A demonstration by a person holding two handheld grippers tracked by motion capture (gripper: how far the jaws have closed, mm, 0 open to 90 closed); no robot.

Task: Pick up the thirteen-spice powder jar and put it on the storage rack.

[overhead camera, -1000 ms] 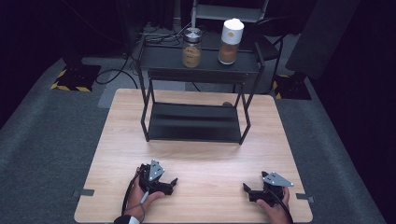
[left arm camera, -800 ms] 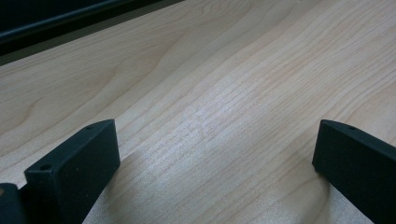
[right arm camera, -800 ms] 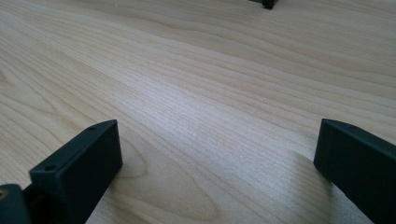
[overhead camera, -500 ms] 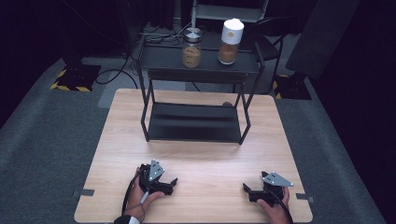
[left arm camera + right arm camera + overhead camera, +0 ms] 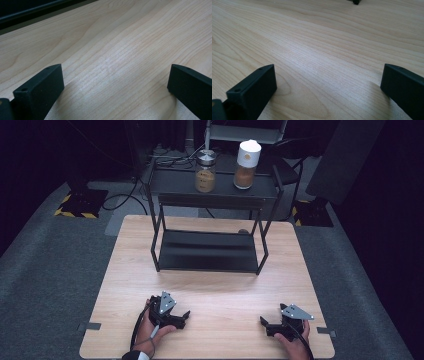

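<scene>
Down at the near edge of the wooden desk (image 5: pixel 215 285), both tongs rest on the bare wood, each held in one of the person's hands. The left tongs (image 5: pixel 184 316) lie near the near-left part of the desk, their tips turned toward the right; in the left gripper view their two black jaws stand wide apart with nothing but wood grain between them, so they are released. The right tongs (image 5: pixel 263 323) lie near the near-right corner, tips turned toward the left, with a grey three-cornered plate on top; in the right gripper view their jaws are likewise spread wide over bare wood, released and empty.

Well apart from both tongs, at the far half of the desk, stands a black two-level rack (image 5: pixel 210 251). Its lower shelf sits just above the desk. On its upper shelf stand two jars side by side: a jar with a metal lid (image 5: pixel 205 171) on the left and a jar with a white lid (image 5: pixel 246 165) on the right, both holding something brown. Grey carpet (image 5: pixel 45 270) surrounds the desk.
</scene>
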